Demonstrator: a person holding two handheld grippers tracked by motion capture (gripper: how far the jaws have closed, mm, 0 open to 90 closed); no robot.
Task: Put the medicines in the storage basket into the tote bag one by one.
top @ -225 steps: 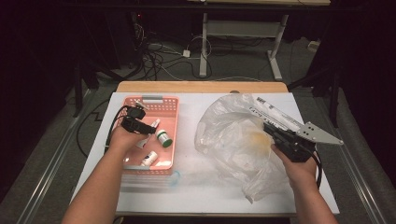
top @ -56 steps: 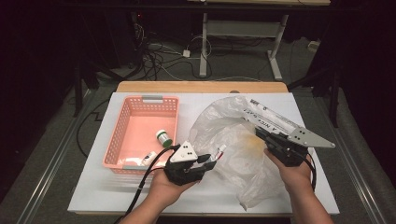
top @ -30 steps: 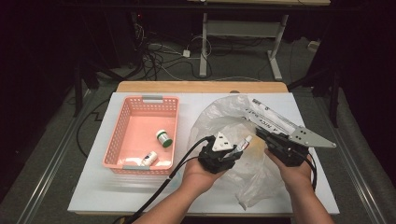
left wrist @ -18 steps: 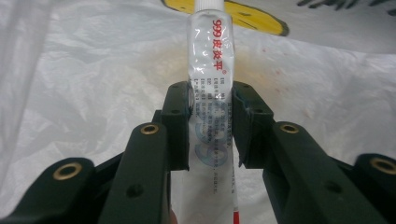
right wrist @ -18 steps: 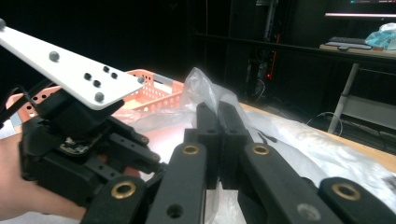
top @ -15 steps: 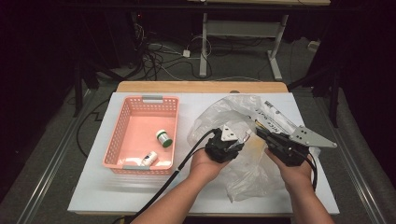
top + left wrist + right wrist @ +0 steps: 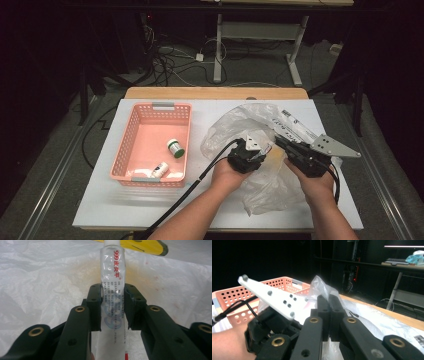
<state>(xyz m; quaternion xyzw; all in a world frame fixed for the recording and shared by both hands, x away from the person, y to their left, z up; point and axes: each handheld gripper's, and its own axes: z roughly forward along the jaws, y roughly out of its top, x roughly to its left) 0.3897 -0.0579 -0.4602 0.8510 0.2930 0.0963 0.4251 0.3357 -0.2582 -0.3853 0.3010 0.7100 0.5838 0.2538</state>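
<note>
Dark room behind; cables and a desk frame sit on the floor at 12 o'clock beyond the white tabletop [image 7: 150, 200].

- Pink perforated plastic basket [image 7: 131, 145] sits at 9 o'clock on the tabletop. Inside it: a small white bottle with a green cap [image 7: 175, 148], upright or nearly so, and a small white bottle lying on its side [image 7: 159, 170] toward the basket's 6 o'clock edge.
- Crumpled translucent plastic bag [image 7: 265, 187] lies at 3 o'clock from the basket, spread over the right half of the tabletop.
- Left gripper [image 7: 113, 307]: jaws narrow, pressing on both sides of a clear squeezable tube with red and blue print [image 7: 112, 290]. Tube runs lengthwise between the jaws, its white neck pointing to 12 o'clock in the left gripper view, with bag film right behind it. In the high view this gripper [image 7: 260, 152] is over the bag's middle.
- Right gripper [image 7: 328, 302]: jaws closed together, pinching a raised fold of the bag film. In the high view it [image 7: 280, 142] sits at 3 o'clock of the left gripper, close beside it.
</note>
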